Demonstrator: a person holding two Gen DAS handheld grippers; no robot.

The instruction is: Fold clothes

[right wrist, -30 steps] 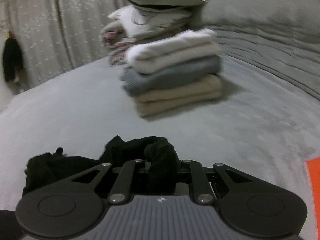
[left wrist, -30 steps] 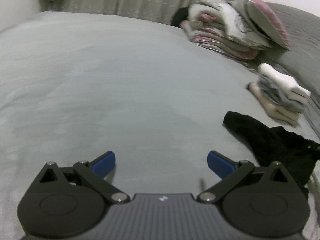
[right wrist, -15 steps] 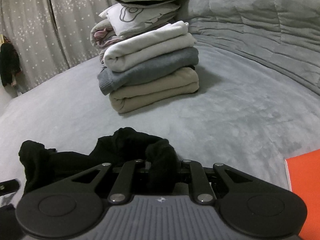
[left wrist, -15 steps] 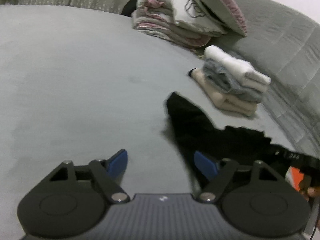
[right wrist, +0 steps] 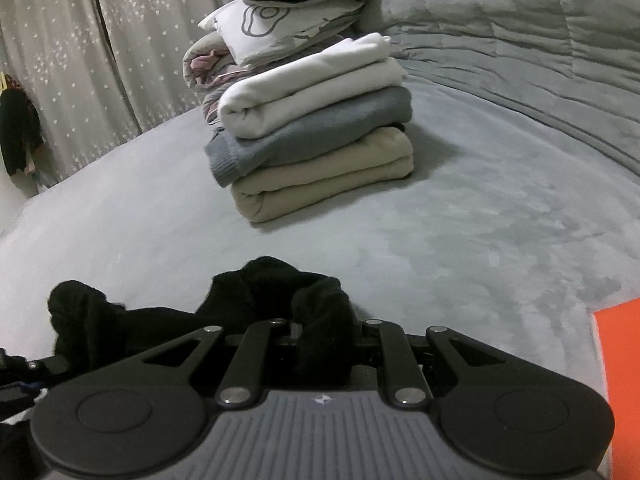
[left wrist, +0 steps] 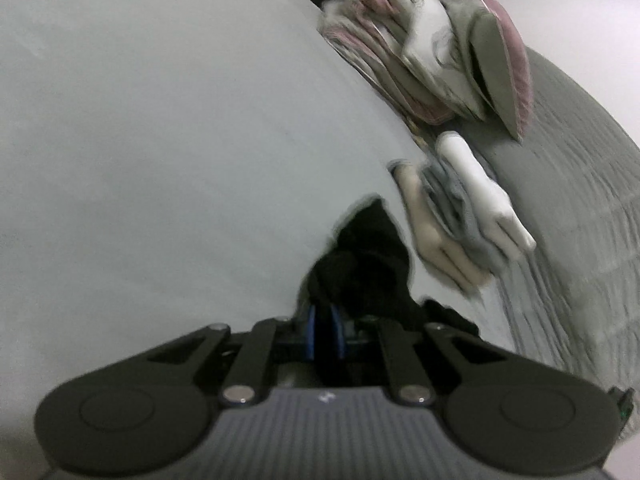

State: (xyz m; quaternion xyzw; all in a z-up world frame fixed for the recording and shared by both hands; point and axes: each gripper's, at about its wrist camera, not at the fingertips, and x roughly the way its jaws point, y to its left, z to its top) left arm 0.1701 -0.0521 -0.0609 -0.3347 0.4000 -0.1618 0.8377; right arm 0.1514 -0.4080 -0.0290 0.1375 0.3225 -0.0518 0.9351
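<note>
We hold a black garment (right wrist: 256, 300) with both tools, just in front of the stack of folded clothes (right wrist: 316, 128) on the grey bed (right wrist: 500, 240). Our right gripper (right wrist: 324, 340) has its jaws drawn together on a bunched lump of the black cloth, which bulges up between the fingers. Our left gripper (left wrist: 324, 332) also has its blue pads (left wrist: 310, 332) nearly touching, and dark fabric sits in the narrow gap and spills forward from it; the left view is blurred, so the exact bite is hard to read.

The garment is crumpled, with one loose end (right wrist: 76, 304) lying on the bed further from the stack than our right gripper. We judge the step in hand to be getting the cloth spread flat, though we cannot tell which edges we actually hold. To do it well, we should draw the two grips apart until the cloth between them goes taut, keep it low over the open bed short of the stack, and lay it down smooth. We must not drag the cloth into the folded stack and topple it.
</note>
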